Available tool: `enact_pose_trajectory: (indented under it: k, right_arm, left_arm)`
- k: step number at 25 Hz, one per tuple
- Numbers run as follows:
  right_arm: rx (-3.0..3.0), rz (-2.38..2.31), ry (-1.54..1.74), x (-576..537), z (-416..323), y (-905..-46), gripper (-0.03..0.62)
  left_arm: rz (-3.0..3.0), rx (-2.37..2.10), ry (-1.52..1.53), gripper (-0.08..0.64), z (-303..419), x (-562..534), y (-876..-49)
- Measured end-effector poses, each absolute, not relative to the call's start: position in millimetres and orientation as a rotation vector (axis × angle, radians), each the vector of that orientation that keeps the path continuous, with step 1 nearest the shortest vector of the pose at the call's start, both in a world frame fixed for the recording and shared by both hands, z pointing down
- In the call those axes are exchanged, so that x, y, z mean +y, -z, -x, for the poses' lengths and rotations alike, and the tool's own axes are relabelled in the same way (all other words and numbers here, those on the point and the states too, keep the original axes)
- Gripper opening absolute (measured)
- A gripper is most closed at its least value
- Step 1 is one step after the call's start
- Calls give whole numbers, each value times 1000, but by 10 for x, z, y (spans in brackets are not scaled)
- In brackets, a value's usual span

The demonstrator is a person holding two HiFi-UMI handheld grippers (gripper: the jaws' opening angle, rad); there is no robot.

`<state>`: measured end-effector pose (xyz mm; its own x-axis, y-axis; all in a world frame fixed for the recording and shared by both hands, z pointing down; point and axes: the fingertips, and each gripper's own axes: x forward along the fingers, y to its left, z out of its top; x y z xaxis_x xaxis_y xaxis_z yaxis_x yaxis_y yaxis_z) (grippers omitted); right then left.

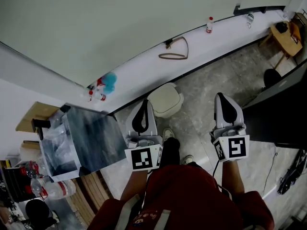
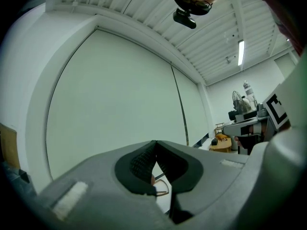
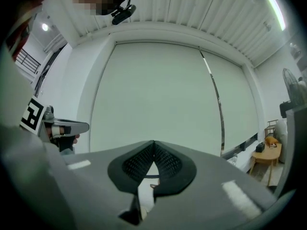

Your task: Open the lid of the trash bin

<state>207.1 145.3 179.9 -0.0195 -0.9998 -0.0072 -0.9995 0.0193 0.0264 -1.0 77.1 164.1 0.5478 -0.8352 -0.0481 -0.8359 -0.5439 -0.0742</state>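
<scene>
The cream trash bin (image 1: 165, 98) stands on the floor by the white ledge, with its lid down. My left gripper (image 1: 145, 102) hangs just left of the bin and above it, jaws together and empty. In the left gripper view the left gripper (image 2: 154, 143) points level at the pale wall, and the bin is hidden. My right gripper (image 1: 220, 96) is off to the bin's right, over bare floor. The right gripper (image 3: 153, 143) is shut on nothing in its own view.
A white ledge (image 1: 144, 63) runs along the wall with a looped strap (image 1: 173, 55), a bottle (image 1: 209, 25) and a blue object (image 1: 109, 82) on it. A clear box (image 1: 81, 138) sits at left, a dark desk (image 1: 278, 114) at right, a wooden stool (image 1: 287, 37) far right.
</scene>
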Motion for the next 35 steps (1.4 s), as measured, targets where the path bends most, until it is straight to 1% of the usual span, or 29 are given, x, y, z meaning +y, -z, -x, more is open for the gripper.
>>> enact_pose_trajectory:
  k: [8,17,26,35]
  right_arm:
    - [-2254,-2076,-24,451,-1731,-2022,0]
    - [-2244,-1926,-123,-390,-1219,-2513,0]
    - [-2190,-1816,-210,-788,-945,-3133,0]
    - [-2138,-1643,-408,-1011,-1027,-4085,0]
  left_arm:
    - [2708,1525,32,5,276,-51,-1898]
    - [2788,1582,130,5,650,-781,-2542]
    - [2845,1669,254,5,928,-1042,-3249]
    - [2905,1831,425,5,904,-1080,-4103]
